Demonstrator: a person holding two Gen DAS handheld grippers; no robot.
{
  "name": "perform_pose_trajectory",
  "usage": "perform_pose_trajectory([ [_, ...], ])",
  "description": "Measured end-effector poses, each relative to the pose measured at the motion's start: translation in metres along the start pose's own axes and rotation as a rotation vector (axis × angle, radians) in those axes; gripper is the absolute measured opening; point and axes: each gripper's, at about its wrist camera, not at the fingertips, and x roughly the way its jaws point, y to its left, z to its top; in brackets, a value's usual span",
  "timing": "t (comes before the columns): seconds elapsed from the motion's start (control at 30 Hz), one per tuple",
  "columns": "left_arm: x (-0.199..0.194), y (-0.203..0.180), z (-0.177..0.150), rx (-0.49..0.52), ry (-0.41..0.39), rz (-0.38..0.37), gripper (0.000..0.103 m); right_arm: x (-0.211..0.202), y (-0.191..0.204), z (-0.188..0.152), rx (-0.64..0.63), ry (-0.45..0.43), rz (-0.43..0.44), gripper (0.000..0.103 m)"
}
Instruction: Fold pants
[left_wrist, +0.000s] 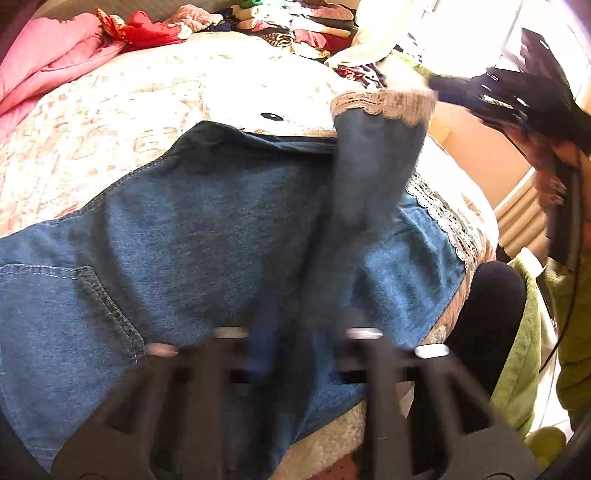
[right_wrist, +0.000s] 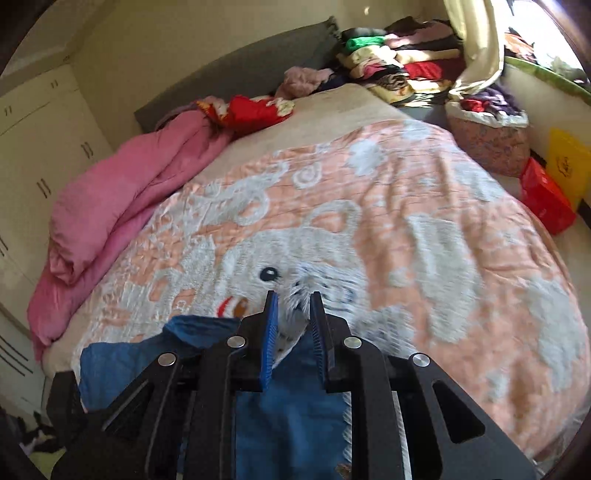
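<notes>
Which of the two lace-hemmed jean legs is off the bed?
The leg upright mid-frame in the left wrist view: its lace hem is in the air, pinched by the right gripper. The other leg lies flat on the bedspread.

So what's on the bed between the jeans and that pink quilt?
Nothing but bare blanket: the right wrist view shows only its peach-and-white pattern between the jeans and the pink quilt.
</notes>
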Motion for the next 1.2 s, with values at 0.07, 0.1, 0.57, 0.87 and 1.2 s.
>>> perform_pose_trajectory([
  [0.07, -0.003, 0.005, -0.001, 0.024, -0.003, -0.007, 0.000, -0.022, -0.016, -0.010, 0.024, -0.010, -0.012, 0.011],
  [0.1, -0.006, 0.009, -0.002, 0.034, -0.010, -0.005, 0.000, -0.031, -0.023, -0.016, 0.036, -0.008, -0.020, 0.011],
  [0.57, -0.007, 0.000, -0.007, 0.068, 0.009, 0.018, 0.000, 0.052, -0.010, -0.046, 0.088, 0.174, 0.054, 0.054],
  [0.87, -0.014, -0.001, -0.006, 0.066, -0.019, 0.032, 0.000, 0.070, -0.023, -0.045, 0.167, 0.201, 0.157, 0.015],
  [1.2, -0.025, -0.016, -0.015, 0.155, -0.017, 0.004, 0.000, -0.041, -0.050, -0.081, 0.129, 0.163, 0.090, 0.013],
])
